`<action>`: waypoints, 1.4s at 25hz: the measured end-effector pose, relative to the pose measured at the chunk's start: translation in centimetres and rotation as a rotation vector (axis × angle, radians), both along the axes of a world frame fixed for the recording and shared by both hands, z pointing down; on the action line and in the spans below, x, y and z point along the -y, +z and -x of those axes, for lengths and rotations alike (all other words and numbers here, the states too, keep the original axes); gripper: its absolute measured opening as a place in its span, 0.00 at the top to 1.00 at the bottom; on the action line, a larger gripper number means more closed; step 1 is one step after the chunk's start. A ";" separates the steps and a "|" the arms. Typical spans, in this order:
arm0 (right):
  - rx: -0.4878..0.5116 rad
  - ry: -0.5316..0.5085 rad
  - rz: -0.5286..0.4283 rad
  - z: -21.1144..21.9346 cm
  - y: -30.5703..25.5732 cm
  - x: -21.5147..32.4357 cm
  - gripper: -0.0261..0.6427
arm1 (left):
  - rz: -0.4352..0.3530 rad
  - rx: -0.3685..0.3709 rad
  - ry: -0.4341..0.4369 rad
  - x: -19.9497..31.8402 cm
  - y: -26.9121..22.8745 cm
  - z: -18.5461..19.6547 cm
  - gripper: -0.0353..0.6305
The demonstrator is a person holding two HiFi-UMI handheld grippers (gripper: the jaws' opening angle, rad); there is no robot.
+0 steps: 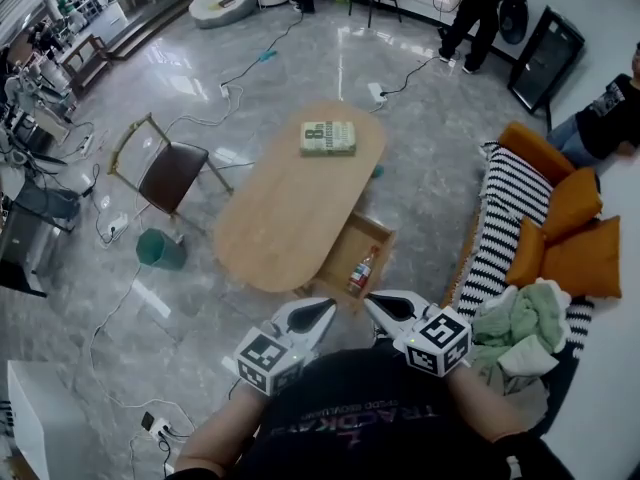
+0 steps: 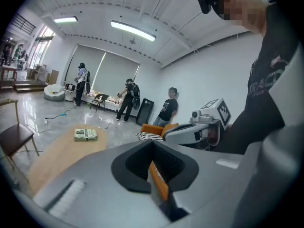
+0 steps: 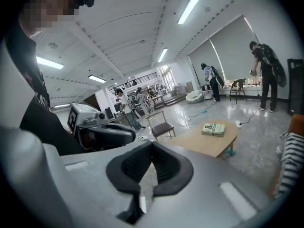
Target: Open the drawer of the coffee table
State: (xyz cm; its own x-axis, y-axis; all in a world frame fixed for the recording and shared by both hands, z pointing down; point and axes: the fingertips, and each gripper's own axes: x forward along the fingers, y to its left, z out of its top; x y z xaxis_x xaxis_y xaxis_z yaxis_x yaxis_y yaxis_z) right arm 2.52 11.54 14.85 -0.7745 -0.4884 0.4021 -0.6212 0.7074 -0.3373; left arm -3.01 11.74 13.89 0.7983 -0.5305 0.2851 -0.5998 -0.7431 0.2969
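Head view puts the left gripper (image 1: 322, 313) and the right gripper (image 1: 373, 304) side by side just in front of the person's chest, tips close together, pointing out over the floor toward the coffee table (image 1: 262, 230). Neither touches anything. Left gripper view and right gripper view each look straight at the dark pads, and both pairs of jaws are pressed together with nothing between them.

Just beyond the tips, the drawer (image 1: 381, 232) stands pulled out from under the near right side of the table, on the side facing the sofa (image 1: 508, 211). A bottle (image 1: 362, 271) with a red cap lies inside it, against the right wall. The sofa has a black-and-white striped cover, orange cushions (image 1: 577, 236) on it and a bundle of green cloth (image 1: 528, 315) at its near end.

On the oval wooden worktop, a green book (image 1: 328, 137) lies flat near the far end, well apart from the drawer. Left of the table a brown-seated chair (image 1: 171, 175) stands on the polished floor, with a green bin (image 1: 160, 249) nearer the person. Cables trail across the floor, and people stand at benches along the far wall.
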 end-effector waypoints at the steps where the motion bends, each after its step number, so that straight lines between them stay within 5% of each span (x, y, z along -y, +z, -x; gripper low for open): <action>1: -0.004 -0.008 0.003 0.4 0.2 -0.3 0.96 | 0.003 -0.005 -0.007 0.0 0.1 0.3 0.94; 35: -0.017 -0.064 0.028 7.0 1.8 -2.6 0.96 | 0.026 -0.031 0.038 -2.1 1.2 4.9 0.94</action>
State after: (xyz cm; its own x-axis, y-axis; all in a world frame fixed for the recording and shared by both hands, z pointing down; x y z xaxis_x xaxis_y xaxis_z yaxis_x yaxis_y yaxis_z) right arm -4.45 14.17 16.62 -0.7968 -0.4263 0.4283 -0.5807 0.7361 -0.3476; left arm -7.93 13.80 15.10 0.8262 -0.4927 0.2731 -0.5618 -0.7568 0.3341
